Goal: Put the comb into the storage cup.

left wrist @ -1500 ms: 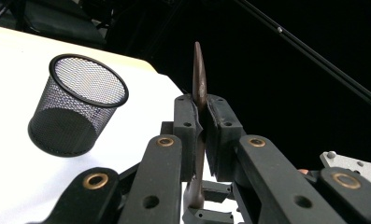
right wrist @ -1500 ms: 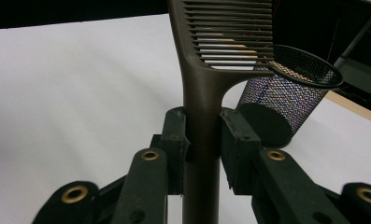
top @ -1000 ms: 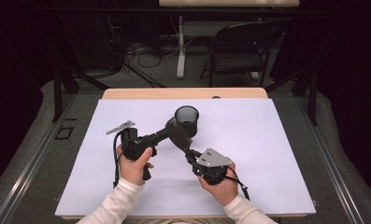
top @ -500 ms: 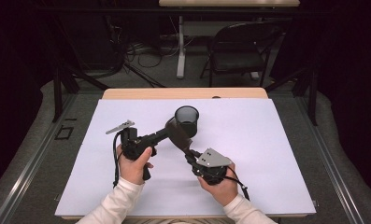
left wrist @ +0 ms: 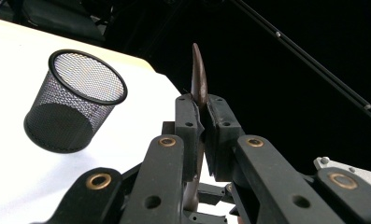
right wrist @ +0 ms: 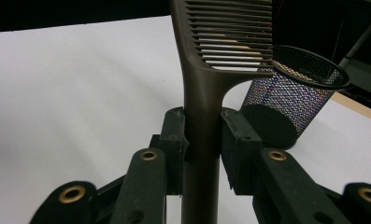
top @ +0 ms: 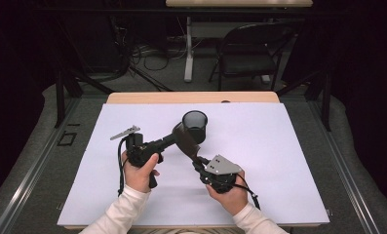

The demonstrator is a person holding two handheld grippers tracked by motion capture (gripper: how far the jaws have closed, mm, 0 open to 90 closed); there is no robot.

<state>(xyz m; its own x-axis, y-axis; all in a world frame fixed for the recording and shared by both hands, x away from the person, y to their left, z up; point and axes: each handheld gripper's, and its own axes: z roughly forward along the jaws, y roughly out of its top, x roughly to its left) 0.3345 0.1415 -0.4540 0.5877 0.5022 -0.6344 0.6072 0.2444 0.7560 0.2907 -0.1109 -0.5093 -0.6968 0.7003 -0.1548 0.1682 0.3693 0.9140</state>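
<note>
Both grippers clamped the brown comb [right wrist: 199,88] in the air over the white sheet [top: 279,161]: the left gripper [left wrist: 199,100] pinched its thin blade edge-on, while the right gripper [right wrist: 203,126] gripped the handle just below the teeth. The black mesh cup [top: 195,126] stood upright just beyond the comb, the nearest obstacle. Bare sheet lay open on every other side, its edges well apart from the jaws.
</note>
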